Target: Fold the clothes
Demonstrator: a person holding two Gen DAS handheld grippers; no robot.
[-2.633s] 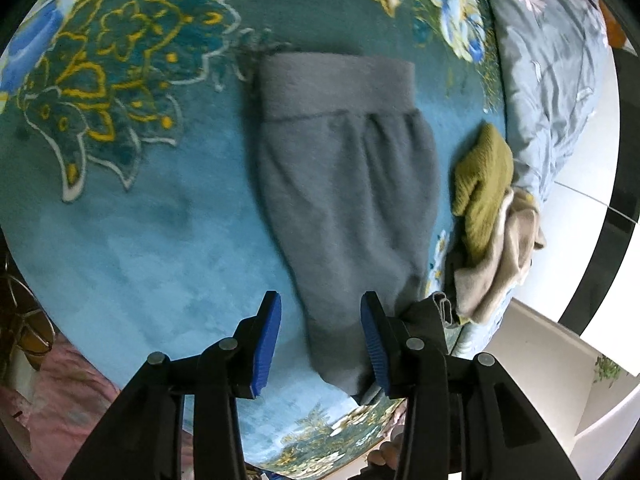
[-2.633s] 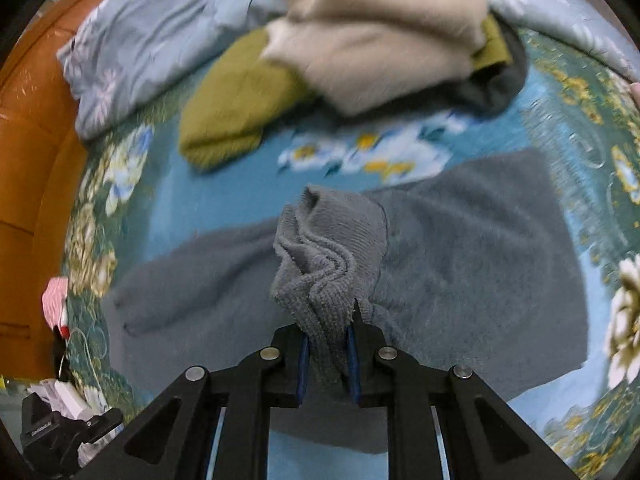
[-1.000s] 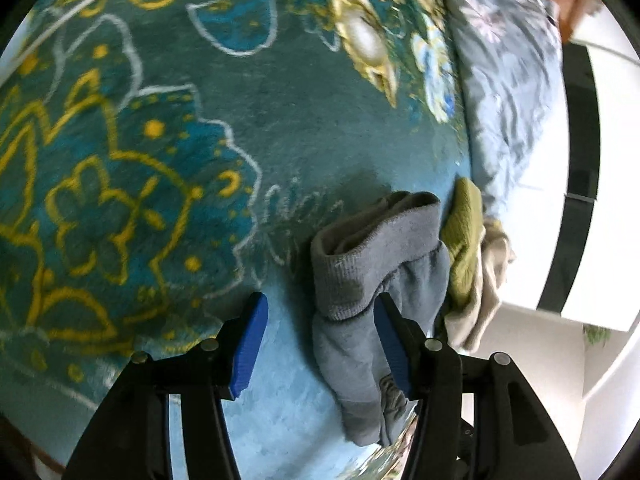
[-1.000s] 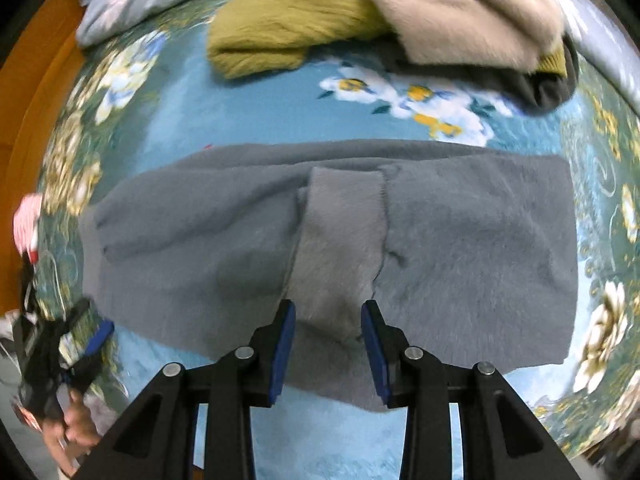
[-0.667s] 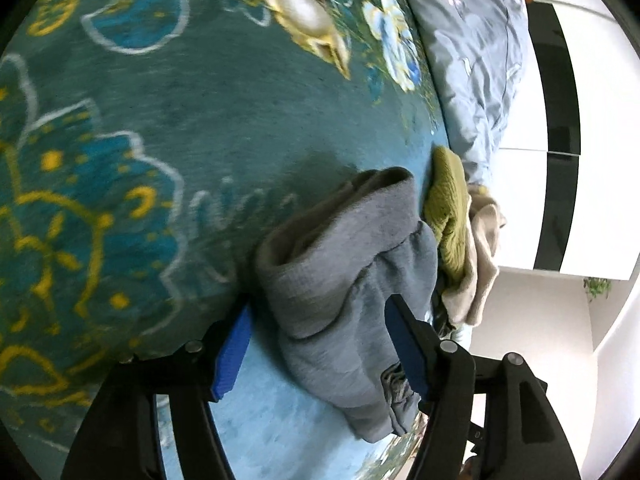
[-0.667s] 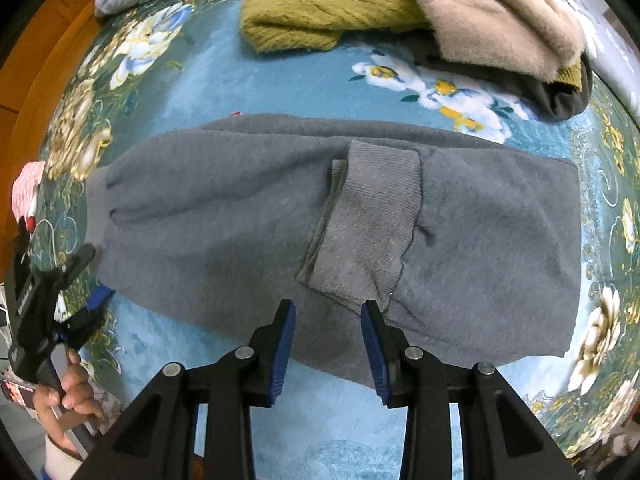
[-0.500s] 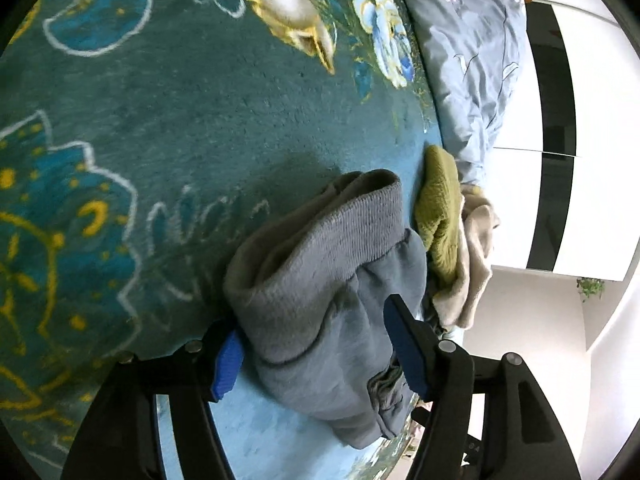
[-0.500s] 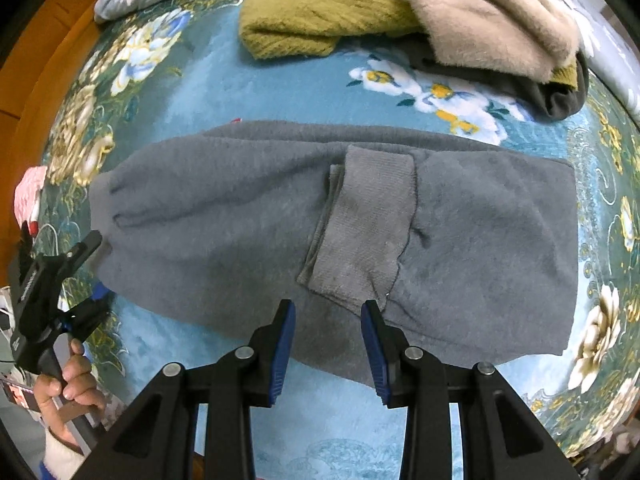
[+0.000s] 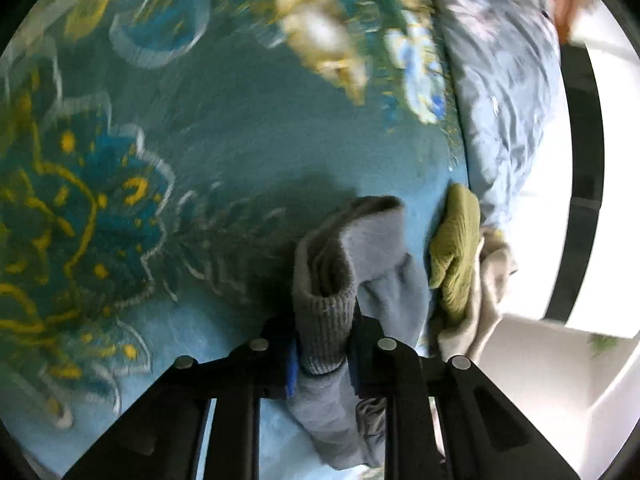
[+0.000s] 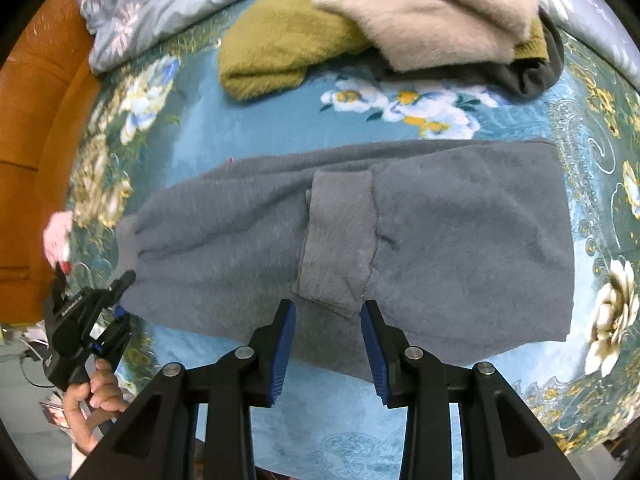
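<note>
- Grey garment (image 10: 440, 248): lies flat across the teal floral blanket (image 10: 280, 128) on the bed; one ribbed cuff (image 10: 340, 240) is laid back over its middle, so I judge a first fold done.
- Left gripper (image 9: 322, 356): my jaws are closing on the ribbed hem (image 9: 324, 320) at the garment's far end; the cloth stands bunched between the pads and lifted off the blanket; the view is blurred.
- Right gripper (image 10: 328, 344): jaws apart, nothing between them; they hover just above the garment's near edge, beside the folded-over cuff.
- In the right view the left gripper (image 10: 86, 320) shows at the garment's left end, with the hand (image 10: 92, 392) on its handle.
- Progress, as I judge it: early to middle; the end in my left jaws has yet to be carried across the body, and the folded piece has yet to be set aside.
- Left to do: a heap of an olive knit (image 10: 288, 48), a beige fleece (image 10: 432, 8) and a dark item (image 10: 536, 72) lies beyond the garment, well apart from it, unfolded.
- A pale blue quilt (image 10: 168, 4) bounds the far side of the blanket.
- Writing: no readable brand or label on the garments; some small marks on the left gripper's body are too small to read.
</note>
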